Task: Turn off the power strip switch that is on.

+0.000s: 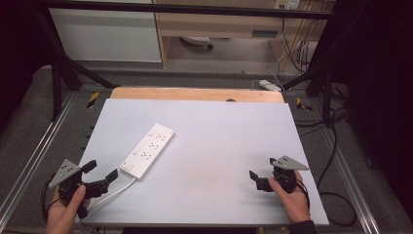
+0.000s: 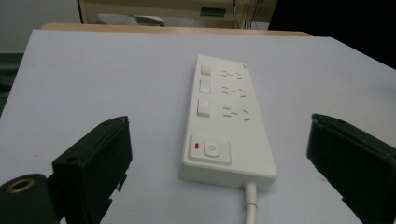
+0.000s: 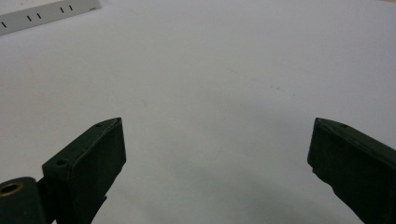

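Fingers of our left gripper (image 1: 103,171) spread wide and empty, pointing at the corded end of the white plastic power strip (image 1: 147,149) lying diagonally left of centre on the pale grey table (image 1: 219,141), our right gripper (image 1: 263,174) likewise gaping, holding nothing.

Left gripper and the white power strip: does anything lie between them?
No. In the left gripper view, bare white tabletop separates the open left gripper from the white rectangular plastic power strip, whose white cord trails back.
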Motion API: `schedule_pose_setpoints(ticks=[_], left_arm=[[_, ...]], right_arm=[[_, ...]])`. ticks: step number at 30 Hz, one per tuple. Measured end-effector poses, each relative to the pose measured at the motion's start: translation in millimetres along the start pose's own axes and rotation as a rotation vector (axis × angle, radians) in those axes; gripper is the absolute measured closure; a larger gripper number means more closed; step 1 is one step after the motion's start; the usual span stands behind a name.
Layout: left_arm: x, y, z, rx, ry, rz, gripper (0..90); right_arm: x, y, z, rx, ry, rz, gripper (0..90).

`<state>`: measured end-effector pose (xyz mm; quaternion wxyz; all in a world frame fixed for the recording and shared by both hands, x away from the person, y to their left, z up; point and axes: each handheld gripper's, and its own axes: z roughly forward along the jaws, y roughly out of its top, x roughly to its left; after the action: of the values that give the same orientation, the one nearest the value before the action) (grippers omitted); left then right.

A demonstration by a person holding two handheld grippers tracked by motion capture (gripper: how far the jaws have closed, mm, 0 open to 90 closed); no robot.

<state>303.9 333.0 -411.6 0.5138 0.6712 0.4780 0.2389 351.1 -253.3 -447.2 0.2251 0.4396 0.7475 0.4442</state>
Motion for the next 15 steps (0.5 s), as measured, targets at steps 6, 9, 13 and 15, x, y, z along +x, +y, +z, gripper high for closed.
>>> schedule_pose_setpoints(ticks=[6,9,13,15], left_arm=[[-1.0,1.7,2.0,0.021,0.006,-0.014,6.6],[-4.0,5.2,3.0,0.021,-0.001,-0.011,6.6],[-8.3,10.0,5.5,0.010,-0.009,0.000,6.7],[-9.0,11.1,6.3,0.015,-0.007,0.007,6.9]], right_arm=[[-1.1,1.4,-0.9,-0.025,0.011,0.029,4.9],[-0.7,3.5,-1.1,-0.043,0.019,0.042,4.9],[-0.8,4.6,1.5,-0.044,0.022,0.035,4.7],[-1.0,4.5,1.1,-0.041,0.017,0.039,4.6]])
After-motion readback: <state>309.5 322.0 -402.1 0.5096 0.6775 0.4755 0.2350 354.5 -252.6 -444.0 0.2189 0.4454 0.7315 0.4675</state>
